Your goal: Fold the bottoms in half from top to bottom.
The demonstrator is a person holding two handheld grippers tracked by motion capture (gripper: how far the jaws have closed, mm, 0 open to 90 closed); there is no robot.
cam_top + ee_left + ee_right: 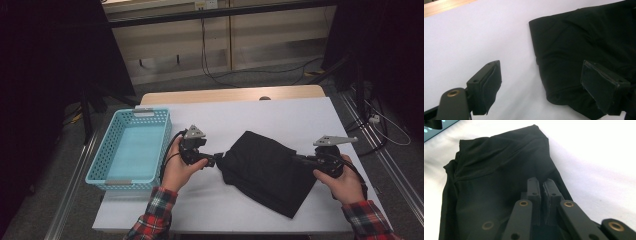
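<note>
- The table (310, 117) carries a white top that runs from a bare wooden strip at its far edge to the near edge by the person; the widest free stretch lies along the far side, behind the cloth, and a narrower free band runs along the near edge between the two sleeves.
- The cloth (265, 170), black and folded into a rough slab, lies slantwise on the right half of the table, one corner toward the near edge, its right end close to the right edge but not over it. In the left gripper view its left border (574, 50) is a thick rounded fold with white top free all along it.
- The basket (132, 150), pale blue with open lattice walls, sits at the left edge of the table, its near-left corner about at the table's rim; a free lane of white top separates it from the cloth.
- The left gripper (218, 159) lies in that lane, at the cloth's left end. Its jaws stand wide apart: one is over bare table, the other over the cloth's fold, neither pressing.
- The right gripper (296, 157) rests at the cloth's right end, near the table's right edge. Its jaws are drawn close together on top of the cloth (499, 177); whether they pinch a fold I cannot tell.
</note>
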